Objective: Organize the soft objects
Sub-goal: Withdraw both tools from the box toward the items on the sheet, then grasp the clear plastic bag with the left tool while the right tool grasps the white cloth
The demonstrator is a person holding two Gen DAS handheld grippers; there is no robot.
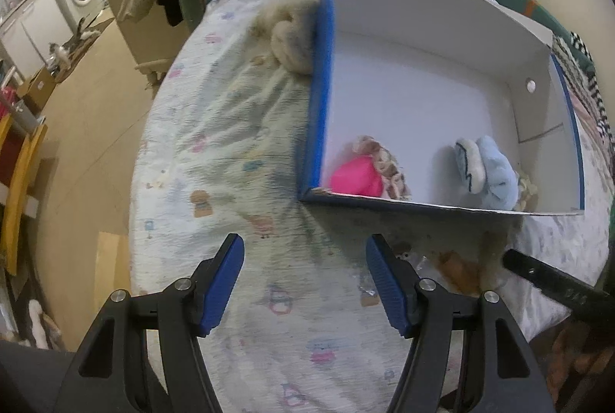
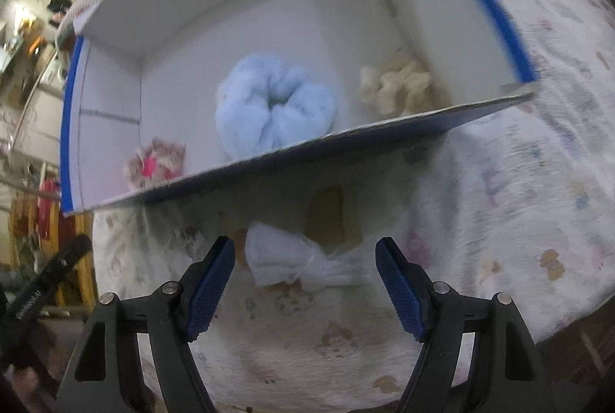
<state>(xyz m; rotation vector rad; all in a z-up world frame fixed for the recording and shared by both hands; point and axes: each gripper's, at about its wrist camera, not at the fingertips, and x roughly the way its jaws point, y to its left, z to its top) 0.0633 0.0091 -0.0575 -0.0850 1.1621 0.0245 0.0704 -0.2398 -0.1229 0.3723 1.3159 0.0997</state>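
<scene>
grippers both gaping: right hand-held gripper [image 2: 305, 276] above white bundle [image 2: 300, 265].

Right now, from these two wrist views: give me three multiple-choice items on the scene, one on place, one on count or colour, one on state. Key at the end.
1. Where does the white knotted bundle lie?
A. inside the box
B. on the bed cover in front of the box, between the right gripper's fingers
C. on the floor

2. How many soft items show inside the box in the right wrist view?
A. one
B. three
C. five

3. In what state is the left gripper?
A. open, holding nothing
B. shut on the pink item
C. shut on the box wall

Key: 1 B, the bundle sits on the printed bed cover outside the near wall, ahead of the right gripper. 2 B, the blue bundle, the cream item and the pink-and-beige item lie inside. 3 A, its fingers stand wide apart over bare cover.
</scene>
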